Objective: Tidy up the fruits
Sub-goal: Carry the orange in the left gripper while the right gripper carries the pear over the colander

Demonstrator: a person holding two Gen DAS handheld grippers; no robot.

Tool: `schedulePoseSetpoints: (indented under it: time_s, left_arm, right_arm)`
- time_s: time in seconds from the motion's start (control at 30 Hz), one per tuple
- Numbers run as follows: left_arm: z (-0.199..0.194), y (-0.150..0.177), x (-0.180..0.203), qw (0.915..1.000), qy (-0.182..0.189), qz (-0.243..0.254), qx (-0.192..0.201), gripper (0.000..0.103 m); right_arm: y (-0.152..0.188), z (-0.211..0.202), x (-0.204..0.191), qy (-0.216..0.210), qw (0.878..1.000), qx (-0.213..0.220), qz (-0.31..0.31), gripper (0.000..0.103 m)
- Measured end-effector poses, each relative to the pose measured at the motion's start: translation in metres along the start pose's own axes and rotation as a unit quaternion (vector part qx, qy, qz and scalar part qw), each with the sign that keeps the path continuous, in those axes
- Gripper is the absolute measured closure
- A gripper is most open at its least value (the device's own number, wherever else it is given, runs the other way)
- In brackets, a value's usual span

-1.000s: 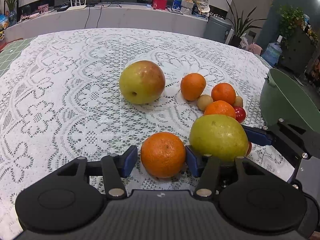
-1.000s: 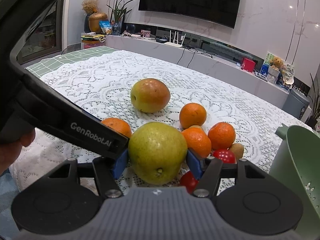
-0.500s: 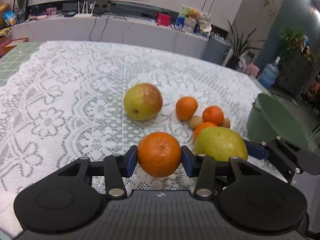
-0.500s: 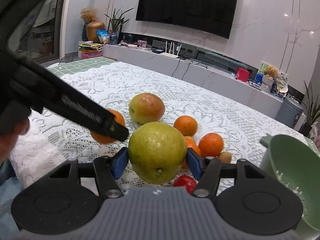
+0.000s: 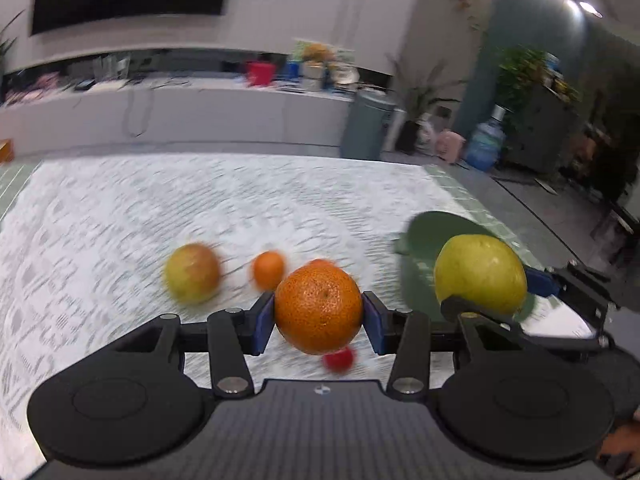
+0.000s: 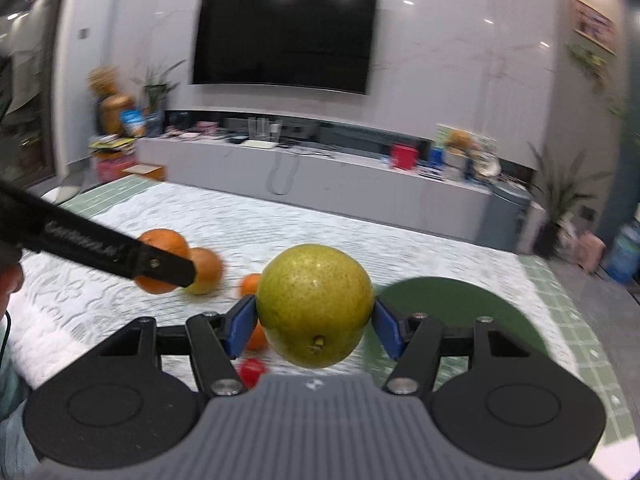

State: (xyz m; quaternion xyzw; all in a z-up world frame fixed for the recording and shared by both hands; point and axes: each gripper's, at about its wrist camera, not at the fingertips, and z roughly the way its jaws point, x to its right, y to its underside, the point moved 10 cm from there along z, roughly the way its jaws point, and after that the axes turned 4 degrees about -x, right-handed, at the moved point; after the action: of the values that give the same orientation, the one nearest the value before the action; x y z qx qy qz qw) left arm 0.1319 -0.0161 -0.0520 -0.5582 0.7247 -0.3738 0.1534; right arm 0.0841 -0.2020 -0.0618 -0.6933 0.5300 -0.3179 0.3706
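Observation:
My left gripper [image 5: 318,322] is shut on an orange [image 5: 319,308] and holds it above the lace-covered table [image 5: 120,216]. My right gripper [image 6: 314,324] is shut on a large yellow-green pear [image 6: 315,304], also lifted off the table. The pear [image 5: 480,274] and the right gripper show at the right in the left wrist view, in front of the green colander [image 5: 424,240]. In the right wrist view the left gripper's finger [image 6: 120,254] crosses the left side with the orange [image 6: 162,242] behind it. The colander [image 6: 460,308] lies just right of the pear.
On the cloth remain a red-yellow apple [image 5: 193,273], small oranges [image 5: 269,270] and a red cherry tomato [image 5: 339,359]. A long counter [image 6: 320,176] with clutter runs behind the table, under a wall television [image 6: 284,36]. A person's hand [image 6: 10,284] shows at the left edge.
Both grippers have risen off the table with their fruit; the left closed on the orange. The pear has moved right toward the colander. The view is now blurred by motion.

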Motion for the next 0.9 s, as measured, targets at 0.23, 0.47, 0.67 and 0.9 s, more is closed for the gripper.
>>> schedulePoseSetpoints:
  time_s: [0.23, 0.47, 0.67, 0.9]
  left_arm:
    - [0.029, -0.015, 0.075, 0.9945, 0.035, 0.091, -0.039, 0.051]
    - [0.068, -0.016, 0.129, 0.9792, 0.059, 0.172, -0.091, 0.051]
    - [0.100, -0.014, 0.145, 0.9668, 0.059, 0.206, -0.139, 0.051]
    - [0.127, -0.012, 0.157, 0.9471, 0.031, 0.263, -0.181, 0.051]
  right_arm:
    - [0.008, -0.012, 0.068, 0.028, 0.997, -0.062, 0.033, 0.043]
    - [0.029, 0.004, 0.109, 0.021, 0.990, -0.138, 0.033, 0.043]
    - [0.036, 0.024, 0.120, 0.008, 0.985, -0.173, 0.026, 0.043]
    - [0.043, 0.045, 0.118, -0.018, 0.978, -0.206, 0.009, 0.043]
